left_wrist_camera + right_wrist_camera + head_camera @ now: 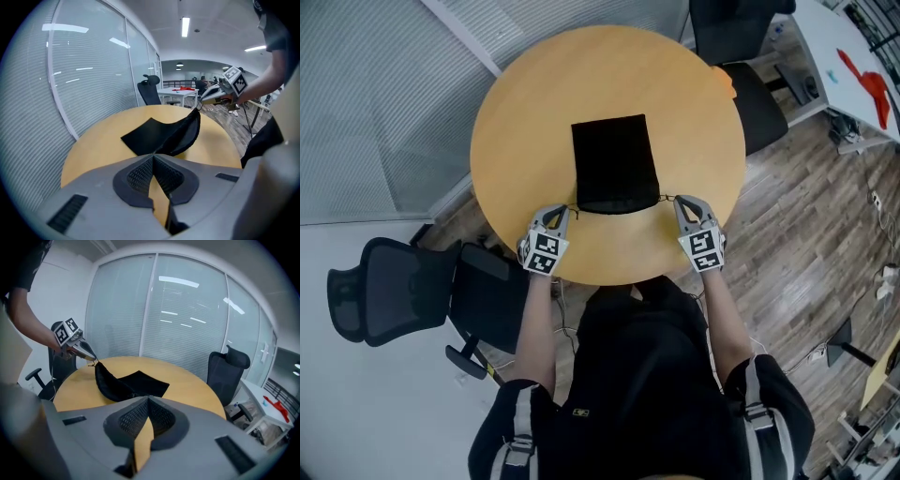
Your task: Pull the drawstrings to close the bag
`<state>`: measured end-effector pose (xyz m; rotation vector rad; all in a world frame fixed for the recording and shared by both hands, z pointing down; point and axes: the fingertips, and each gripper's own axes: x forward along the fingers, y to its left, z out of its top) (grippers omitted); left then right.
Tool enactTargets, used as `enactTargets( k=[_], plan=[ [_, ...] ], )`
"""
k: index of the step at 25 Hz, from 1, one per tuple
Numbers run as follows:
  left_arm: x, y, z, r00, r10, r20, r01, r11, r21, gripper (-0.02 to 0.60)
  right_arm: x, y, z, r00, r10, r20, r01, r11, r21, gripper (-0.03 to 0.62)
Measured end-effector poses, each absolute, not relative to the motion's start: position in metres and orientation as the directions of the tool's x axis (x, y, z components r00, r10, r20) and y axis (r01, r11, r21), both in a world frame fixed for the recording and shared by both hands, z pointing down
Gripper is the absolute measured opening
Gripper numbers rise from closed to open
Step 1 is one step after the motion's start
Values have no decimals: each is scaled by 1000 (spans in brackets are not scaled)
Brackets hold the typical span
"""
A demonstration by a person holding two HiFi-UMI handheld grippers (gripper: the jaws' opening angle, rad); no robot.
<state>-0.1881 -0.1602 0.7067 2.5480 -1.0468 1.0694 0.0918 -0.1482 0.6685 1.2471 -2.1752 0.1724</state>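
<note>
I have the black bag [614, 164] lying at the middle of the round wooden counter [525, 112], its closed end to the far side and its mouth towards the near edge. The far part lies flat. The mouth end is raised off the counter and hangs in a shallow curve between my two grippers.

The left gripper [566, 211] sits at the near left corner of the mouth. Its jaws are pressed together at the tips, pinching the left drawstring [573, 207], a thin cord running from that corner of the bag. The right gripper [678, 201] sits at the near right corner, jaws likewise closed tip to tip on the right drawstring [667, 197]. Both grippers point down and inwards at the bag from either side.

A black office chair [394, 286] stands off the counter's near left, and another chair [741, 56] at the far right.
</note>
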Motion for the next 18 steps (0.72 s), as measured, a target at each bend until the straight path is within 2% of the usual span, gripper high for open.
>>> enactTargets(
  k=[8,18],
  plan=[
    [-197,-176,629,486,-671,560,-725,-667,-170,12,91,-167,594,-305,-846,436,-839,456,298,55],
    [-208,-188,539,486,-764,426,-735,-620,-273,12,86,-178,522,-254,-924,288,-846,356,397,55]
  ],
)
